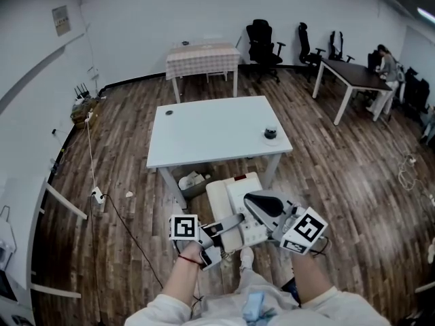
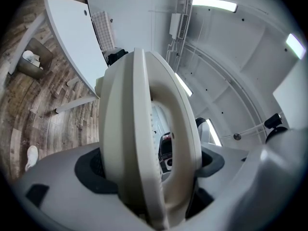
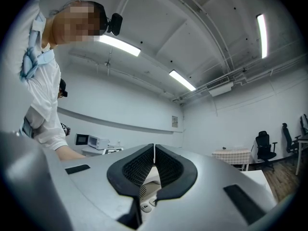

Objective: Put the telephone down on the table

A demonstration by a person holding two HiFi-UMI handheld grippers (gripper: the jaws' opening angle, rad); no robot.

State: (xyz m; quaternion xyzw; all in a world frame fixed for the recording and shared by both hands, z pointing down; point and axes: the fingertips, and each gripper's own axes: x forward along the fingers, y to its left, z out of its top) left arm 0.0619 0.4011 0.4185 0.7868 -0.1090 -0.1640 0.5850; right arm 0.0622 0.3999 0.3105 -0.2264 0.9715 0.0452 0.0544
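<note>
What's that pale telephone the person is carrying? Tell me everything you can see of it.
The telephone is a cream, smooth-plastic desk set; round keypad buttons show in the right gripper view. The jaws of the left gripper clamp a curved edge of it, upright between them. The right gripper, jaws together, hovers just over it. It hangs above the wooden floor, short of the white table.

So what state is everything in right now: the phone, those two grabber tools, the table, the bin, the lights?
telephone: off the table, clamped on edge.
left gripper: shut on the telephone.
right gripper: jaws shut together.
white table: standing, telephone not yet on it.
bin: under the table, holding white rubbish.
ceiling lights: on.
</note>
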